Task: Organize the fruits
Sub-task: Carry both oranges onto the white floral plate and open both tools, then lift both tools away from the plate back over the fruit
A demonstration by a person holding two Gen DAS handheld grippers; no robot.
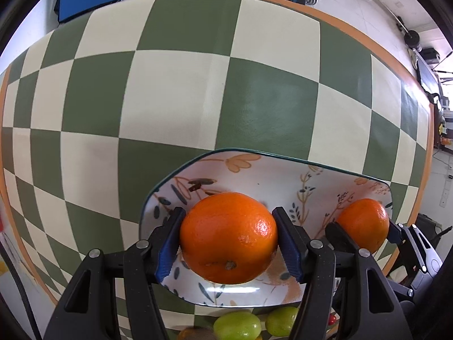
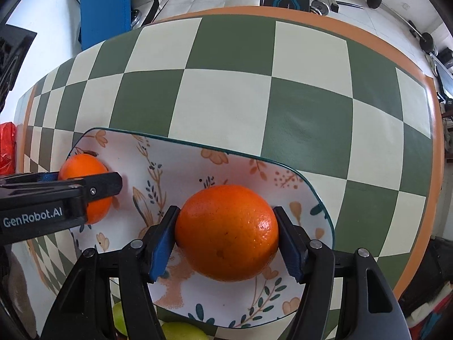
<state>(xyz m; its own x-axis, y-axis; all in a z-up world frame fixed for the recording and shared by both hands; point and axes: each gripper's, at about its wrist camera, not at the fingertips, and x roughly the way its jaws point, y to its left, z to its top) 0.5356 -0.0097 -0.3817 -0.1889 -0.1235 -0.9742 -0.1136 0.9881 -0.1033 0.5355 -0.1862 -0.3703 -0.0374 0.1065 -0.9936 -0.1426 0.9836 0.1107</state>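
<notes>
Over the floral ceramic plate (image 1: 311,175), each round, firm, smooth-skinned orange (image 1: 228,236) (image 2: 226,232) is clamped at its widest middle by the fingers of the left gripper (image 1: 228,240) and right gripper (image 2: 226,238), a hold judged secure.

Bottom edge of the left wrist view chops off the green fruits (image 1: 237,325), and gripper arms cover part of them, so can't say what they are. A brownish thing (image 1: 195,334) beside them is barely a sliver. In the right wrist view, the left gripper's finger (image 2: 93,188) hides half the far orange (image 2: 82,170).
</notes>
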